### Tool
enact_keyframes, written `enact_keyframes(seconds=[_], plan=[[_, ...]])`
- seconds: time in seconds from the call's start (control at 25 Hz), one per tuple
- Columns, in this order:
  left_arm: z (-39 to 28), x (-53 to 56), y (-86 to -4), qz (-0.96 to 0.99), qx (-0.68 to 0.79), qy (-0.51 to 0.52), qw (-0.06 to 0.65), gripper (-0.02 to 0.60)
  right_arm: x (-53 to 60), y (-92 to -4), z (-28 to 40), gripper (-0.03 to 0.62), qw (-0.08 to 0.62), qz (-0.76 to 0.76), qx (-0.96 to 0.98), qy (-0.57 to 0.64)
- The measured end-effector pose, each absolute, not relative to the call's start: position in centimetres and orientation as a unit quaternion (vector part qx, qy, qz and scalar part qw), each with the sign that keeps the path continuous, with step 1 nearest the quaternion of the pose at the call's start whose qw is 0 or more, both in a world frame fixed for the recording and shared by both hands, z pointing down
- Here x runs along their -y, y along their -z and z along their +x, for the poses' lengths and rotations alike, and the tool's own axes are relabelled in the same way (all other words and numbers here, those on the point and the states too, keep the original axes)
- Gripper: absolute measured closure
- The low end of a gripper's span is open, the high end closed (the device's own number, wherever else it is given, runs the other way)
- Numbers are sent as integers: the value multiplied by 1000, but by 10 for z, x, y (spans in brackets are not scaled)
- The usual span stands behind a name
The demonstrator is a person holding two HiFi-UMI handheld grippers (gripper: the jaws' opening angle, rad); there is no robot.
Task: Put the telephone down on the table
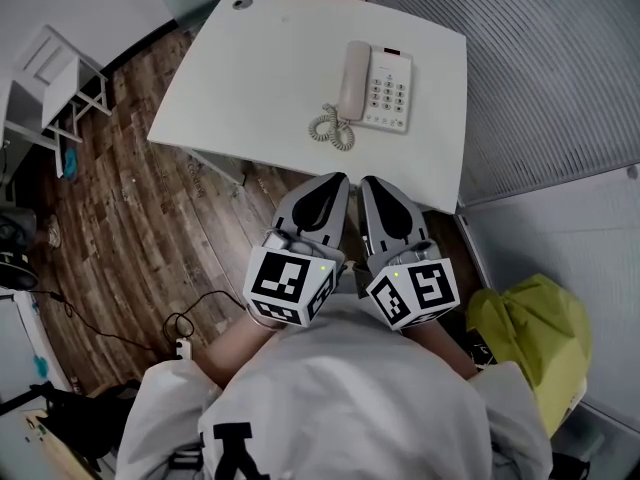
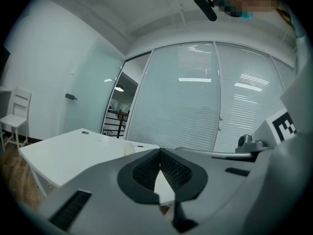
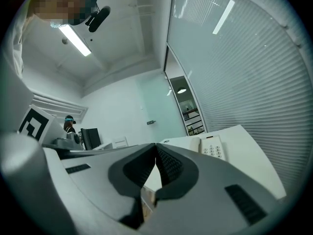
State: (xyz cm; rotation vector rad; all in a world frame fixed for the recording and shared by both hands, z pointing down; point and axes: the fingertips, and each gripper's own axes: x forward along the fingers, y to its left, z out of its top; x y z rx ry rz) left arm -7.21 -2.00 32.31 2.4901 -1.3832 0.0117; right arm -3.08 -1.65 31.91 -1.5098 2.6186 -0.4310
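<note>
Left gripper view: the telephone (image 2: 129, 149) is nearly all hidden behind my left gripper's (image 2: 160, 152) own body, only a pale sliver showing. From the head view I can't read its keys, too small, and the white chair (image 1: 50, 58) runs off the left edge.

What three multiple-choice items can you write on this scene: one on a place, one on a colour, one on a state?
1. Where is the telephone?
A) on the table
B) on the floor
C) in a gripper

2. What colour is the bag at the right?
A) red
B) yellow-green
C) black

3. How are the left gripper and the right gripper?
A) both open
B) one open, one shut
C) both shut

Answers:
1 A: it lies flat on the white top, with the handset in place.
2 B: the head view shows that colour.
3 C: each gripper view shows the jaws together with nothing between them.
</note>
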Motion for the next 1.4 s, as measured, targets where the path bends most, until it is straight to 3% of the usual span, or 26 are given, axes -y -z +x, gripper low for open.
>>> enact_keyframes(seconds=[0.72,1.4], plan=[[-49,-49,-323,876,462,-1,137,577,-54,-315,-12,568,59,-503,-853,129],[12,-187,-321,875,465,4,132,577,-190,-312,48,568,59,-498,-856,125]])
